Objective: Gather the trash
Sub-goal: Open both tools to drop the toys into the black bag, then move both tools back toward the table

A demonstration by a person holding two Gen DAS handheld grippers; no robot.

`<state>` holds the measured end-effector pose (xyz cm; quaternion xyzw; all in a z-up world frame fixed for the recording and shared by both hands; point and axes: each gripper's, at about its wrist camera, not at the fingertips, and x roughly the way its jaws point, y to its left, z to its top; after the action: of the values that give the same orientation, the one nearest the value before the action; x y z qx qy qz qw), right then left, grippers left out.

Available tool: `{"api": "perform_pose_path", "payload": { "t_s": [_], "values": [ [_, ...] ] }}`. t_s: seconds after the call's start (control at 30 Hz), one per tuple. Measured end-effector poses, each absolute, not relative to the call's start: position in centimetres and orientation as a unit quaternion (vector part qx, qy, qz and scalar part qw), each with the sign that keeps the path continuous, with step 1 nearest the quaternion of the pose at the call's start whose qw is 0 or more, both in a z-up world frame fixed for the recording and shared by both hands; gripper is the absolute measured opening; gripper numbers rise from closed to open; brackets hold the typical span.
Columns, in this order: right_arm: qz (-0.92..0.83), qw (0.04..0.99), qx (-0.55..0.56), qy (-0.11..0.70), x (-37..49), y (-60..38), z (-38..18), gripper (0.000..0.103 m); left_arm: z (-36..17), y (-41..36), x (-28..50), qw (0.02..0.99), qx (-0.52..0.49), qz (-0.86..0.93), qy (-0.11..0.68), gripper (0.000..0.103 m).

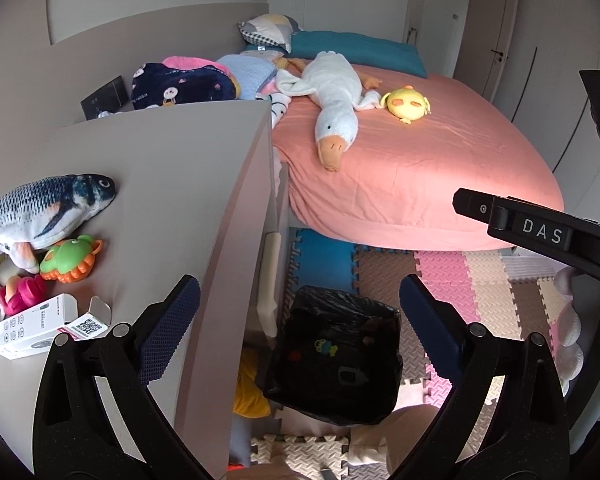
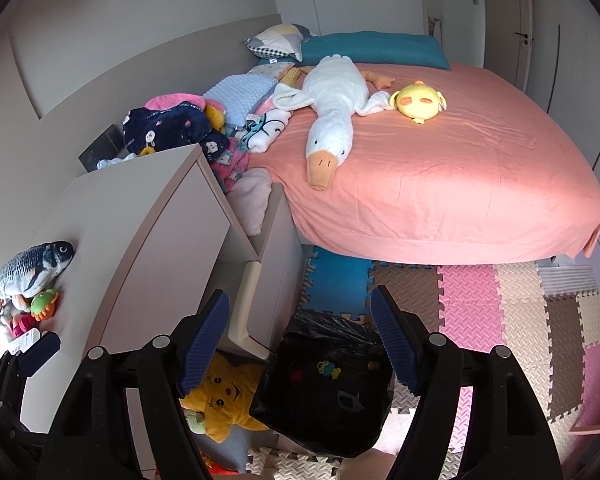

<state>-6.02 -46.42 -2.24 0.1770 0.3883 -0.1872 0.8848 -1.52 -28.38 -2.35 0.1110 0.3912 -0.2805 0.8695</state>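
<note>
Trash is judged partly collected. In the left wrist view, a black-lined bin (image 1: 336, 352) is seen on the foam floor mat (image 1: 444, 280), between the bench (image 1: 172, 184) and the bed (image 1: 420, 168). Several small items, one of them green and blue, are visible inside the liner; what they are cannot be told. The left hand-held gripper (image 1: 300, 312) is held over the bin with its jaws spread wide and nothing between them. An opened white carton (image 1: 40, 326) is noted on the bench, near its front edge, beside a green toy (image 1: 70, 258) and a plush fish (image 1: 48, 208); it is judged the likeliest item left to collect.

In the right wrist view, the right hand-held gripper (image 2: 300, 340) is likewise found wide open and empty, above the same bin (image 2: 328, 384). A yellow star plush (image 2: 220, 400) lies just beside the bin, under the bench. No loose litter is made out on the bed or mat.
</note>
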Motion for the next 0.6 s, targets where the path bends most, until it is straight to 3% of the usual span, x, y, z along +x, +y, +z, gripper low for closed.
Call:
{"api": "perform_pose_path", "payload": {
  "t_s": [0.6],
  "values": [
    [-0.091, 0.901, 0.129, 0.404, -2.3, -37.2, -2.0, 0.074, -1.2, -18.3, -0.3, 0.897, 0.083, -0.202, 0.384, 0.096]
  ]
}}
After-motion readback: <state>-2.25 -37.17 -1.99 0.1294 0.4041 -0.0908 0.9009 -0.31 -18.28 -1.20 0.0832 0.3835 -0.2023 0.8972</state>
